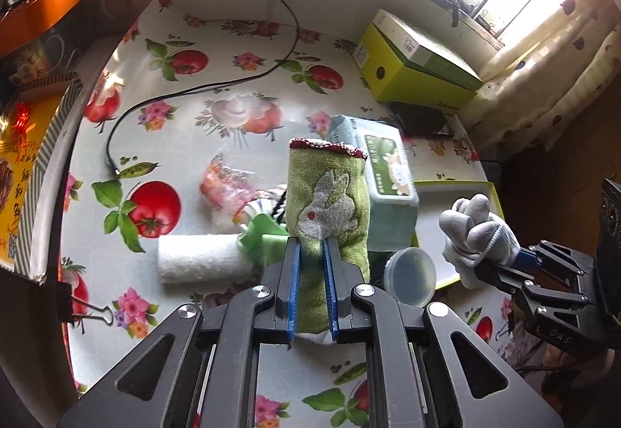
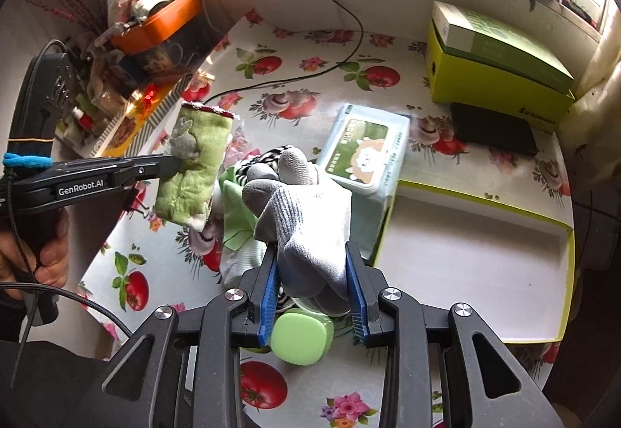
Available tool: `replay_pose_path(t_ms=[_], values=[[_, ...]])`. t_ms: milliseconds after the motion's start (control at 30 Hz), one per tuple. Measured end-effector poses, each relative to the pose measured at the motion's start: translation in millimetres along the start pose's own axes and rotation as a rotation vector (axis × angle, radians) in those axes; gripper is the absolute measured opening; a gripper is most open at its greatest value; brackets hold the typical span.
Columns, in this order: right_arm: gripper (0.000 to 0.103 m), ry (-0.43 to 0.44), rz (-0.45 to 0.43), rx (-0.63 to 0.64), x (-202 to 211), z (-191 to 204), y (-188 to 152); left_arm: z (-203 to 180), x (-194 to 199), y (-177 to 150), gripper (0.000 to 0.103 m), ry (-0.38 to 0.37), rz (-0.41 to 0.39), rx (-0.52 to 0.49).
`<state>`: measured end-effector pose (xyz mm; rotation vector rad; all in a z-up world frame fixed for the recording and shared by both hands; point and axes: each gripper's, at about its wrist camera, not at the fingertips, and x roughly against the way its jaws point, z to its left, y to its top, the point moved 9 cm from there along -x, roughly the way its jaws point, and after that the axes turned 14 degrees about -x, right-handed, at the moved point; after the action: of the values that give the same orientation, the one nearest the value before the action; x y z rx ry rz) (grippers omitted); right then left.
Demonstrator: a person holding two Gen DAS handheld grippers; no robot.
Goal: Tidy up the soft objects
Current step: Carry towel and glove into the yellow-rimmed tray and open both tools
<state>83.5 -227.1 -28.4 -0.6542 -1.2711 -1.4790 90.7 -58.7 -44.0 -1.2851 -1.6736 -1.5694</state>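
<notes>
One green pouch [image 1: 328,210] in left jaws, one grey glove [image 2: 310,222] in right jaws.

Two grippers are seen: the left gripper [image 1: 312,247] and the right gripper [image 2: 312,274]. One green towel [image 1: 330,202], one grey glove [image 2: 306,218], one tissue pack [image 2: 365,152], one white roll [image 1: 198,265] and two green boxes [image 2: 500,78] are counted.

left claw [image 1: 312,249] grips green rabbit cloth [image 1: 328,202]; right claw [image 1: 500,265] grips grey glove [image 1: 475,226]

A green rabbit-patterned cloth pouch [image 1: 328,210] and a bunched grey-white glove [image 2: 306,218] hang lifted, seemingly clear of the table.
</notes>
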Motion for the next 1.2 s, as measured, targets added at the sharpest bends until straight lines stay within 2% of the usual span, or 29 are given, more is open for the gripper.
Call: replay_pose_path(t_ms=[200, 533, 867, 1200], values=[[0.030, -0.040, -0.034, -0.081, 13, -40, 3, -50, -16, 21, 0.012, -0.062, 0.017, -0.071], [0.030, -0.080, -0.050, -0.174, 16, -85, 6, -115, -51, 42, 0.012, -0.132, 0.070, -0.142], [0.030, -0.111, -0.031, -0.273, 2, -128, 4, -148, -97, 51, 0.012, -0.154, 0.155, -0.137], [0.030, -0.129, 0.005, -0.330, -18, -157, 1, -166, -143, 47, 0.012, -0.139, 0.246, -0.091]])
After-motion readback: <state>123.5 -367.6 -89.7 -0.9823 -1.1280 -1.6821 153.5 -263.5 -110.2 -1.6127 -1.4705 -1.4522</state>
